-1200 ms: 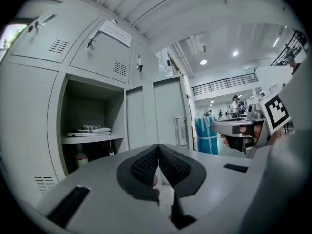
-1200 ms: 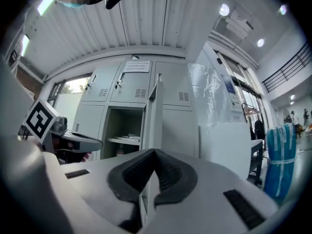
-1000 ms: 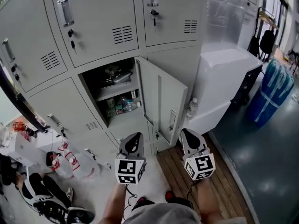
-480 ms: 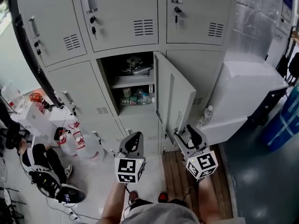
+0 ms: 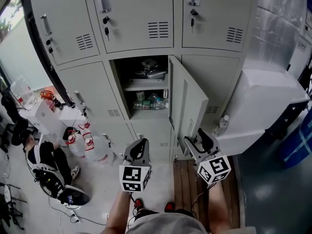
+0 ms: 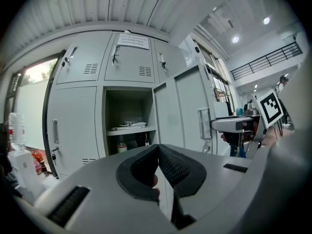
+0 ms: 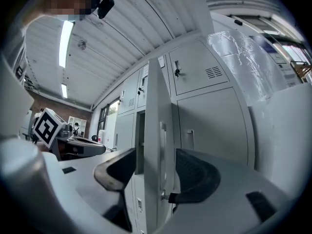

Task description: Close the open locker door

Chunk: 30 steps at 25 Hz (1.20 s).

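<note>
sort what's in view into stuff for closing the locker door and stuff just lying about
For the job:
- open locker door
- open compartment that it covers
- right gripper, its jaws just opened, door edge between them, not clamped

Lying about:
- water jugs
- bottle beside the white cabinet
- bottles inside the compartment

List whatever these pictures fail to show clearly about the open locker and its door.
- Shelf contents: head view, too small and shadowed to identify.
- Notice on an upper locker: left gripper view, print too small.
- Open locker bottom: left gripper view, hidden behind the left hand-held gripper.
- Locker interior: right gripper view, mostly hidden behind the edge-on door.
</note>
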Available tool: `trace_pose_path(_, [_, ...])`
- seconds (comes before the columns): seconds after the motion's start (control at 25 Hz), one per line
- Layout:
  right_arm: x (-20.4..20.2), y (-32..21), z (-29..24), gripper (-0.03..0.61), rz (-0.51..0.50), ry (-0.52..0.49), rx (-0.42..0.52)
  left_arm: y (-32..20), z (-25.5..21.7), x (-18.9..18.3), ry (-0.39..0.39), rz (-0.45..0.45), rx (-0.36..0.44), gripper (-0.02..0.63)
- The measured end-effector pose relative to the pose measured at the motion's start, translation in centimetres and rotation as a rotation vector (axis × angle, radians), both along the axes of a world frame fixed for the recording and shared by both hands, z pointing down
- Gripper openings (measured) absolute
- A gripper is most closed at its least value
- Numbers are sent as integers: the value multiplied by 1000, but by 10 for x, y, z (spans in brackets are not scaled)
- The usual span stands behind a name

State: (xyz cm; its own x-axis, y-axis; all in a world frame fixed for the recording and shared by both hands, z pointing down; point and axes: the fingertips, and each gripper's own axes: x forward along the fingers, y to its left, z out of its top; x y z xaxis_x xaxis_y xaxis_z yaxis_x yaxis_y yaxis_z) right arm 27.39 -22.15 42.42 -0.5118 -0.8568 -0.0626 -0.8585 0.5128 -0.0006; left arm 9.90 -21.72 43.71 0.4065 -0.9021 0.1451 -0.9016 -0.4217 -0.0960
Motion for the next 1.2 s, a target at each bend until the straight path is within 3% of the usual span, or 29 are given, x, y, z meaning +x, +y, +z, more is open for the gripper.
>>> trace_pose_path(0.64, [-30,9,-1,133,-64,28,10,14,-2,-17,-4,-58,9,23])
trace_pose_path(1.2, [-87,10,-2,124,-201,45,21,30,-4,-65,1,-175,15,23])
